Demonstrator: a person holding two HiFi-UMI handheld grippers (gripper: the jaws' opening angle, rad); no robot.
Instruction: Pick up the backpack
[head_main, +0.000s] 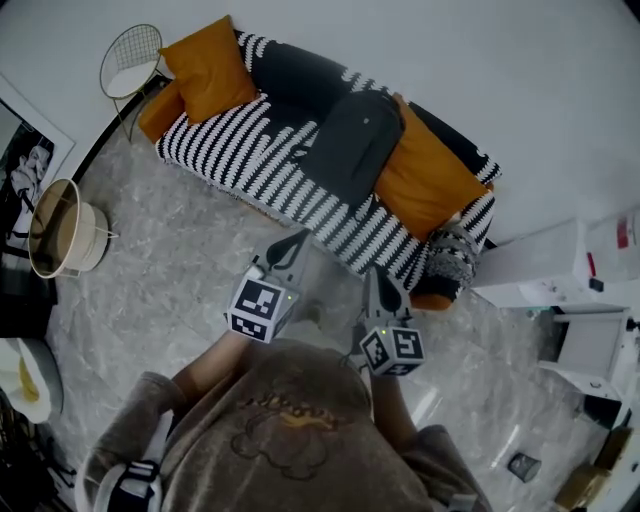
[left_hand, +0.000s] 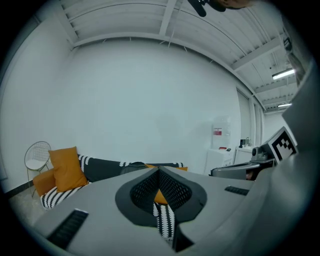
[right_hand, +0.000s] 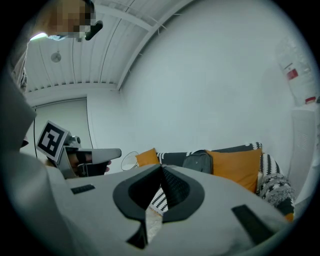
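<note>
– Where is the backpack (head_main: 352, 140) sitting?
– It is lying on the striped sofa (head_main: 250, 165) and leaning against a big orange cushion (head_main: 425, 178). A second orange cushion (head_main: 208, 68) is resting at the sofa's other end.
– Is anything standing in the way?
– No, only marble floor (head_main: 170, 290) is lying between the person and the sofa. A wire chair (head_main: 131, 58) and a round basket (head_main: 60, 228) are standing off to the left, and a white cabinet (head_main: 555, 265) to the right. A plain white wall is backing it all.
– And the tongs?
– The left tongs (head_main: 298, 242) and the right tongs (head_main: 380, 285) are both pointing toward the sofa, clenched on nothing.
– Any writing?
– A red label (left_hand: 217, 131) is showing near the cabinet, but the print is too small to read.
</note>
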